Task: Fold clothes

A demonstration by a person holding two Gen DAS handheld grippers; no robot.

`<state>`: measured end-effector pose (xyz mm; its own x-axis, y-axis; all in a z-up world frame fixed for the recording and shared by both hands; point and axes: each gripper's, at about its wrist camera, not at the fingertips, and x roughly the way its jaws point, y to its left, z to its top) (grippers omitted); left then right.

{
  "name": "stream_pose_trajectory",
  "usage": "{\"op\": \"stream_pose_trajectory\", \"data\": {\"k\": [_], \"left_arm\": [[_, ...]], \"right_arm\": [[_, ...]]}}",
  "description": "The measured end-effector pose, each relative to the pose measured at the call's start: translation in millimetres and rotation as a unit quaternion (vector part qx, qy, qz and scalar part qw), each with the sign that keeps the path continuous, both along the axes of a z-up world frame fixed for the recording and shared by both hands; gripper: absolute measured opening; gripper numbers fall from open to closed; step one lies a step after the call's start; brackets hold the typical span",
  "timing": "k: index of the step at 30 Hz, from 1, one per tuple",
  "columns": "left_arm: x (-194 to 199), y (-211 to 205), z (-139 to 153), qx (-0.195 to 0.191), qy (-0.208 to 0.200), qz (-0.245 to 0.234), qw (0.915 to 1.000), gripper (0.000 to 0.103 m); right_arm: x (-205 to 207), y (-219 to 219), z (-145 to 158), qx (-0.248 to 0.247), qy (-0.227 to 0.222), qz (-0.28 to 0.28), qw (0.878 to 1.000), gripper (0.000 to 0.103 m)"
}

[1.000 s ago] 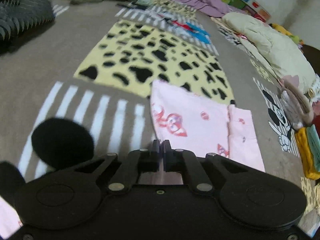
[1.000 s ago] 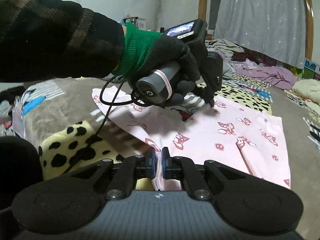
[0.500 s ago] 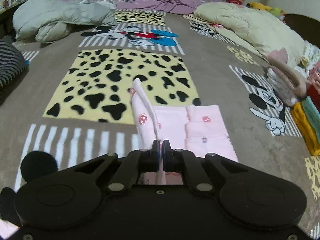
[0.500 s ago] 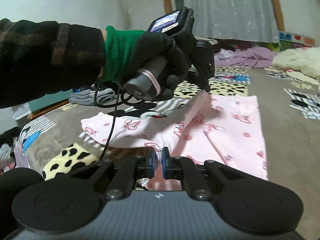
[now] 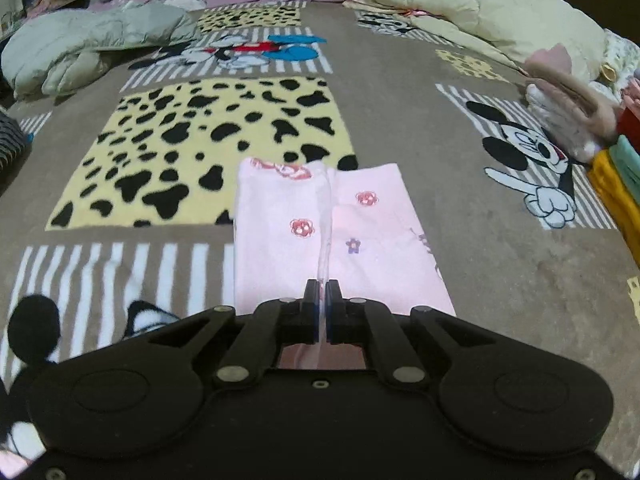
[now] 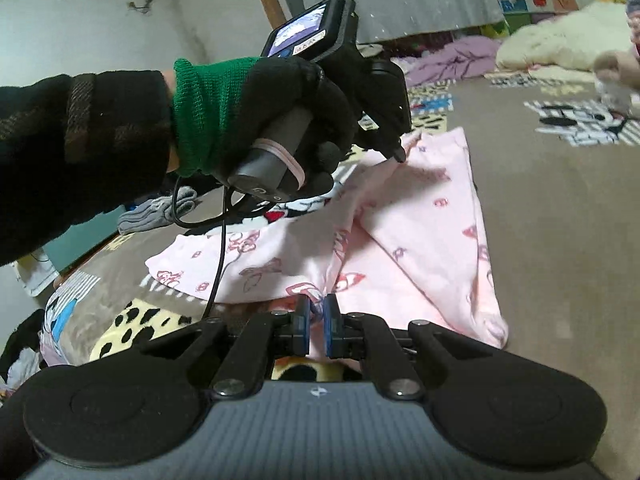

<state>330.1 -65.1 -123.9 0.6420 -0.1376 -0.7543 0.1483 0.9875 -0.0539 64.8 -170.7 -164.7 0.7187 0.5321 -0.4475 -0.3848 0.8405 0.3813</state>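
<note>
Bed covered by a brown cartoon-print blanket (image 5: 400,92), with heaps of bedding along the far edge. We have the pink garment (image 5: 280,232) lying mid-blanket, part folded, overlapping the yellow spotted patch (image 5: 200,140). Left claw (image 5: 322,292) is clenched on a raised fold of the garment, which runs up as a ridge from its tips. Right claw (image 6: 316,312) is pinching the near edge of the same garment. Gloved left hand (image 6: 288,120) grips its handle above the cloth.
</note>
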Motion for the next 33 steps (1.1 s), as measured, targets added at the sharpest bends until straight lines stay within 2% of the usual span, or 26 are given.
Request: {"op": "stream_pose_trajectory", "data": {"k": [2, 3, 7, 12, 14, 15, 16, 17, 20, 22, 24, 25, 26, 27, 29, 31, 32, 33], "left_arm": [[-1.3, 1.3, -0.3, -0.015, -0.006, -0.011, 0.9998, 0.013], [-2.4, 5.5, 2.8, -0.032, -0.002, -0.019, 0.9993, 0.030], [-22.5, 41.1, 28.1, -0.070, -0.039, -0.004, 0.9968, 0.032], [-70.1, 94.2, 41.2, -0.081, -0.047, 0.016, 0.9955, 0.032], [-100.0, 120.6, 40.6, -0.087, -0.048, 0.044, 0.9941, 0.033], [-115.8, 135.9, 38.4, -0.092, -0.047, 0.068, 0.9923, 0.040], [-131.4, 151.5, 35.1, -0.101, -0.045, 0.097, 0.9892, 0.045], [-145.5, 165.0, 31.4, -0.110, -0.043, 0.124, 0.9852, 0.046], [-189.4, 205.2, 17.5, -0.124, -0.044, 0.222, 0.9662, 0.047], [-216.5, 228.1, 5.1, -0.144, -0.037, 0.285, 0.9469, 0.048], [-231.1, 244.3, -8.0, -0.175, -0.025, 0.320, 0.9306, 0.051], [-234.6, 250.1, -15.3, -0.195, -0.016, 0.332, 0.9230, 0.051], [-236.4, 253.1, -21.1, -0.212, -0.014, 0.339, 0.9166, 0.051], [-236.9, 253.6, -23.9, -0.218, -0.021, 0.340, 0.9145, 0.051], [-231.6, 251.9, -25.6, -0.223, -0.036, 0.342, 0.9122, 0.051], [-222.3, 250.7, -27.0, -0.228, -0.049, 0.344, 0.9095, 0.048], [-216.8, 250.0, -27.5, -0.229, -0.056, 0.343, 0.9093, 0.038], [-210.5, 249.8, -28.0, -0.230, -0.056, 0.338, 0.9109, 0.006]], "right_arm": [[3.2, 1.1, -4.3, -0.002, 0.014, -0.005, 1.000, 0.008], [4.5, 0.4, -7.1, -0.002, 0.020, -0.007, 1.000, 0.008], [3.1, -2.0, -8.4, 0.006, 0.029, -0.011, 0.999, 0.008], [0.2, -7.0, -9.2, 0.019, 0.037, -0.017, 0.999, 0.009], [-2.3, -10.0, -6.7, 0.016, 0.033, -0.018, 0.999, 0.011], [-3.9, -11.3, -5.0, 0.012, 0.031, -0.018, 0.999, 0.012], [-4.7, -12.9, -3.6, 0.011, 0.031, -0.018, 0.999, 0.012], [-5.0, -15.3, -2.4, 0.011, 0.033, -0.017, 0.999, 0.012], [-4.4, -23.5, 1.5, 0.011, 0.037, -0.021, 0.999, 0.013], [-4.3, -30.6, 6.4, 0.012, 0.038, -0.022, 0.999, 0.013], [-4.3, -38.6, 12.1, 0.019, 0.040, -0.017, 0.999, 0.014], [-4.2, -42.6, 15.1, 0.022, 0.039, -0.013, 0.999, 0.015], [-4.1, -46.7, 18.2, 0.025, 0.038, -0.009, 0.999, 0.024], [-4.5, -51.3, 21.9, 0.026, 0.034, -0.006, 0.999, 0.038], [-4.9, -63.1, 27.6, 0.037, 0.034, -0.004, 0.999, 0.050], [-4.3, -76.7, 29.5, 0.048, 0.042, -0.009, 0.998, 0.054], [-4.3, -83.9, 29.7, 0.049, 0.045, -0.012, 0.998, 0.055], [-4.3, -91.1, 29.8, 0.050, 0.048, -0.016, 0.997, 0.056]]}}
